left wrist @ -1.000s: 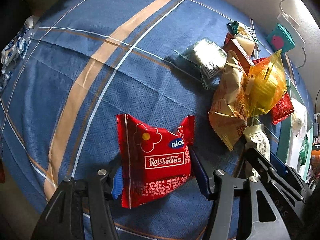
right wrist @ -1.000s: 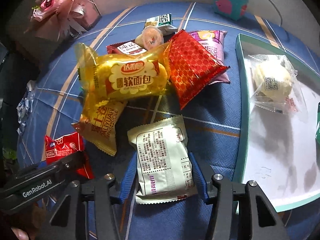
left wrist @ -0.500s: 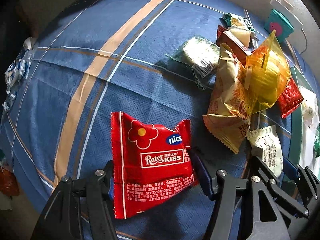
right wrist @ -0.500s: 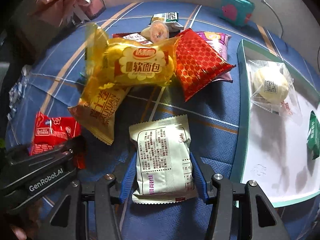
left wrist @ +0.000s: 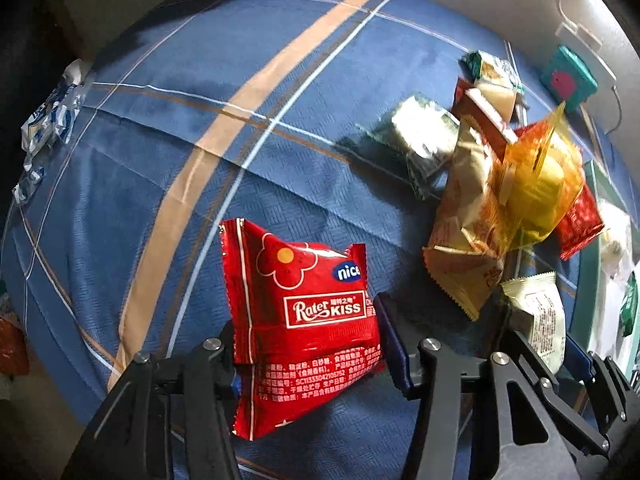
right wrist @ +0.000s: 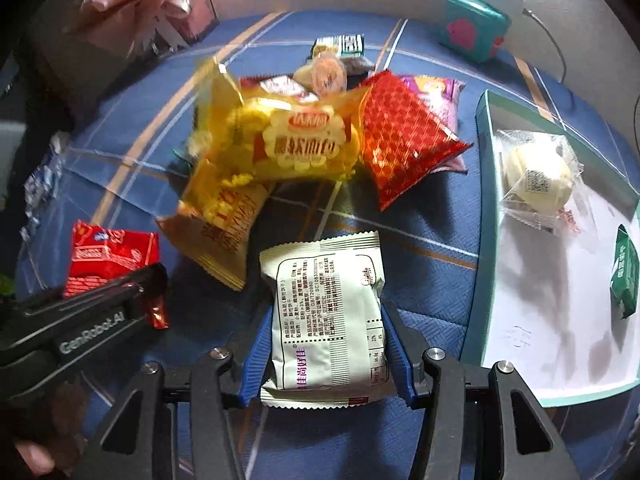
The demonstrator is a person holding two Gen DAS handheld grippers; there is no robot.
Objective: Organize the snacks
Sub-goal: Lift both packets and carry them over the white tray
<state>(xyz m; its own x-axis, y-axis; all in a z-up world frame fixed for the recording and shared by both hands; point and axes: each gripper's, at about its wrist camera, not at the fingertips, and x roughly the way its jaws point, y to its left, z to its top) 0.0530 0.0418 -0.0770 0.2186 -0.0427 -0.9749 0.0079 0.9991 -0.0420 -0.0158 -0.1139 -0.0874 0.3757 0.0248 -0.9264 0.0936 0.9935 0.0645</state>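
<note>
A red Rater Kiss packet (left wrist: 304, 312) stands between the blue pads of my left gripper (left wrist: 306, 320). The jaws are closing and the pads press its sides. My right gripper (right wrist: 326, 312) is shut on a pale green packet (right wrist: 324, 292) with its printed back facing up, just left of the teal-rimmed white tray (right wrist: 486, 200). In the right wrist view the left gripper (right wrist: 100, 312) shows at lower left with the red packet (right wrist: 108, 256). Behind lies a pile: a yellow bread packet (right wrist: 296, 144), a gold packet (right wrist: 224, 224) and a red patterned packet (right wrist: 404, 148).
In the tray lie a clear-wrapped bun (right wrist: 538, 178) and a green packet (right wrist: 624, 276). A teal box (right wrist: 472, 28) with a cable stands at the back. Pink wrapped items (right wrist: 160, 4) sit at back left. Blue striped cloth (left wrist: 200, 80) covers the surface.
The left jaws have drawn in against the red packet. The right gripper has shifted slightly with the pale green packet, still gripped, and more of the tray shows.
</note>
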